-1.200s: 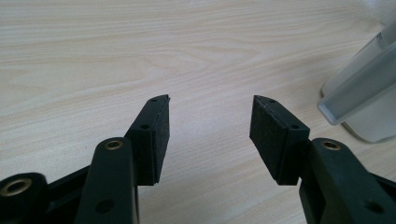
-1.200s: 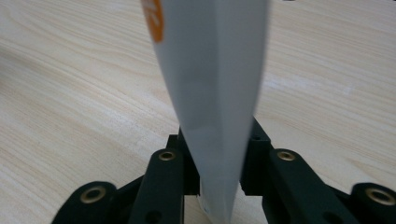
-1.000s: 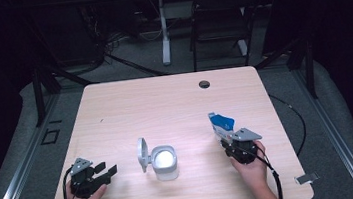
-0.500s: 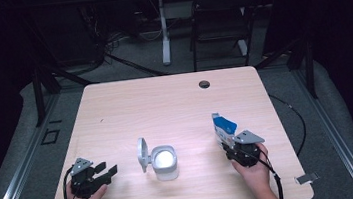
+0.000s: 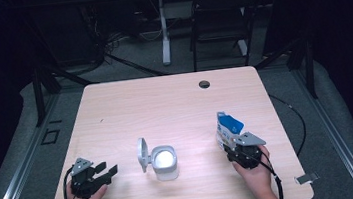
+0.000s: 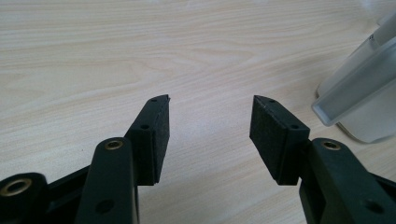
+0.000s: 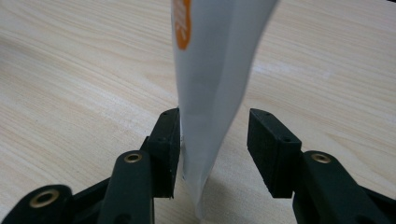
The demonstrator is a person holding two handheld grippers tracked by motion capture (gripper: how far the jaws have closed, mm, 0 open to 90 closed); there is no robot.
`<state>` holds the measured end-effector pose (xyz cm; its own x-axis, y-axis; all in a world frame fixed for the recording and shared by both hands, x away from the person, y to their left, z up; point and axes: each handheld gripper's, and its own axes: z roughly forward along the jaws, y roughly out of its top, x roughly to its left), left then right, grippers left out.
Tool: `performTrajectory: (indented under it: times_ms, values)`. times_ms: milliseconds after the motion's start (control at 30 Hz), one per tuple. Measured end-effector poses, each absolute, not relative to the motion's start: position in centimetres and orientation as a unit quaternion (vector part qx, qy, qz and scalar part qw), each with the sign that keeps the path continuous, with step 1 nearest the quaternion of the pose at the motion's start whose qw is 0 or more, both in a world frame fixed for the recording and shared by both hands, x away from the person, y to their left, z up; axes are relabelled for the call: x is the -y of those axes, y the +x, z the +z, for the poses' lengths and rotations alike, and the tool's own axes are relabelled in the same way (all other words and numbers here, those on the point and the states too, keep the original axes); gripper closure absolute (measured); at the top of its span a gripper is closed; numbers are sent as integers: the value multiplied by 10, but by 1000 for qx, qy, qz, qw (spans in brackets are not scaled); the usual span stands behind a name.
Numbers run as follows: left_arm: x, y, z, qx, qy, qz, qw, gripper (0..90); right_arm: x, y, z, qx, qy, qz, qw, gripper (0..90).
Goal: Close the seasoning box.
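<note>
Right tool [image 5: 234, 145], jaws just opened, straddles the upright white-and-blue pouch [image 5: 228, 126] at right-near tabletop [image 5: 175, 104], one pad touching; withdrawing risks tipping it; left tool [image 5: 106, 169] open and empty, left of the flip-lid container [image 5: 163, 162].

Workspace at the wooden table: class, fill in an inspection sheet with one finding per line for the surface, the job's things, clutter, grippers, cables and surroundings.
Surface: light wooden table, round hole near the far edge.
Job's things: white and blue pouch upright at the right; clear container mid-table, its hinged lid open to the left.
Clutter: nothing seen.
Grippers: left hand-held gripper open, nothing between the jaws; right hand-held gripper has just been opening, pouch between the jaws, gap at the right pad.
Cables: black cable off the table's right edge.
Surroundings: dark room, chair and white stand behind the table.
</note>
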<state>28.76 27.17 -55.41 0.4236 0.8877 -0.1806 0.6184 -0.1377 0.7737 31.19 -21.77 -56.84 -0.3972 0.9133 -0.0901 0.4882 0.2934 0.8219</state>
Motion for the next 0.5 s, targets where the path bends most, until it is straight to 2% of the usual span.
performTrajectory:
  times_ms: [500]
  values:
    - [-270,288,-553,-505,740,159,414,496,220,309,-566,-748,471,365,291,534]
